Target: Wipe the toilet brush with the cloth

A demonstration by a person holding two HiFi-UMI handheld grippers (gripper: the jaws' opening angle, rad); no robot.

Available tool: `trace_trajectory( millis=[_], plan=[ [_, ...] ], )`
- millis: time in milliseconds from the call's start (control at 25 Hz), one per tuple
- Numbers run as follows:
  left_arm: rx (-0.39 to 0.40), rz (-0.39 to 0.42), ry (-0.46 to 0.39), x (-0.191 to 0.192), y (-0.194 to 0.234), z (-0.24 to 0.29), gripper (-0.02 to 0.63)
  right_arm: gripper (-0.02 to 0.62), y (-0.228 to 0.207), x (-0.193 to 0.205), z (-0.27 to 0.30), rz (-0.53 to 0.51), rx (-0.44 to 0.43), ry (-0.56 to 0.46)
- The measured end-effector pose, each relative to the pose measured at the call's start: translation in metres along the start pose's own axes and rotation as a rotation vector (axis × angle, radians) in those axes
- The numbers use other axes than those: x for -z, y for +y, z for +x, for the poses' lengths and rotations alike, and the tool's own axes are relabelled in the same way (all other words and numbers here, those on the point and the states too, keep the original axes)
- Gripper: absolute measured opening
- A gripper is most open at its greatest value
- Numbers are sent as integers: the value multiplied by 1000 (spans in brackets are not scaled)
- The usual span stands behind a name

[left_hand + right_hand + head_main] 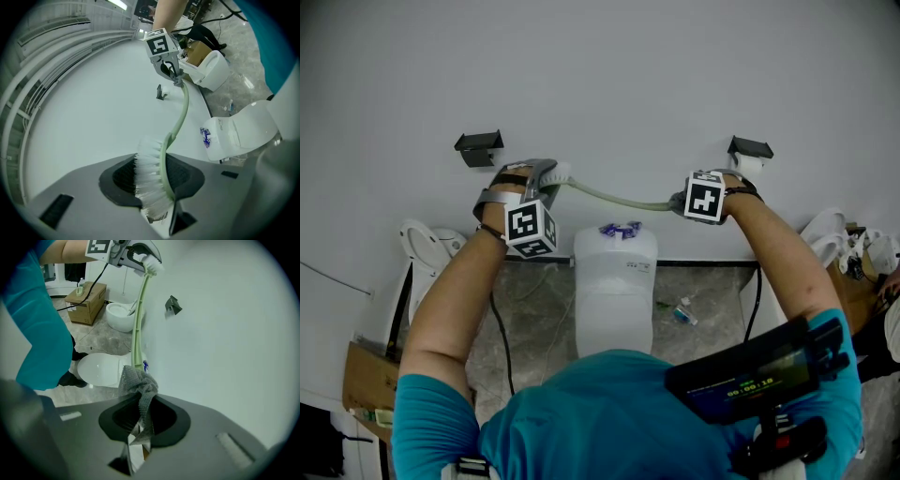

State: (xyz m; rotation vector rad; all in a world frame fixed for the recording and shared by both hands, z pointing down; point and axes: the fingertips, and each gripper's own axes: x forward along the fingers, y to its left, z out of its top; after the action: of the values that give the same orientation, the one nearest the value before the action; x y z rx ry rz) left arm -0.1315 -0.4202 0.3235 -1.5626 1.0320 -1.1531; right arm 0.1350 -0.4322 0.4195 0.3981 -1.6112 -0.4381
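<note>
In the upper middle of the head view, in front of the white wall (600, 75), I hold the toilet brush (602, 195) almost level between the two tools. The left gripper (555, 176) is at its left end and the right gripper (679, 202) at its right end. Here only the pale green handle (637, 203) shows. The brush head is covered by the left gripper, and the cloth is hidden behind the marker cube (705, 197) of the right one.

In the left gripper view the jaws are pressed on the brush head. The white bristles (149, 180) stand between them at the lower middle, and their lowest part is cut off by the jaws.

In the right gripper view the jaws pinch the grey cloth (138, 386), bunched at the lower middle. The handle disappears behind it, so I cannot tell if the cloth goes around the handle or only lies against it.

Below the brush stands a white toilet (614, 309), its bowl hidden by my own body. Something small and purple (620, 229) lies on its tank (615, 258), too small to name.
</note>
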Motion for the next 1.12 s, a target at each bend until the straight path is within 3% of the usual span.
trace_trajectory(
  millis=[480,600,720,800,880,1000,1120],
  plan=[
    [17,3,18,10,-8,-1,149,46,-19,42,3,28,59,84],
    [30,-23,40,18,-10,-2,149,46,-32,50,-5,89,112,52],
    [66,-78,77,30,-18,-2,149,46,-63,47,-36,292,255,-118],
    [98,-130,98,38,-25,-1,149,47,-78,40,-65,454,356,-287],
    [134,-207,108,43,-33,-1,149,47,-79,23,-91,549,402,-461],
    [184,-349,109,41,-42,-2,149,46,-53,-24,-112,552,386,-663],
    [214,-452,99,27,-49,3,149,47,-23,-82,-115,466,386,-755]
  ],
)
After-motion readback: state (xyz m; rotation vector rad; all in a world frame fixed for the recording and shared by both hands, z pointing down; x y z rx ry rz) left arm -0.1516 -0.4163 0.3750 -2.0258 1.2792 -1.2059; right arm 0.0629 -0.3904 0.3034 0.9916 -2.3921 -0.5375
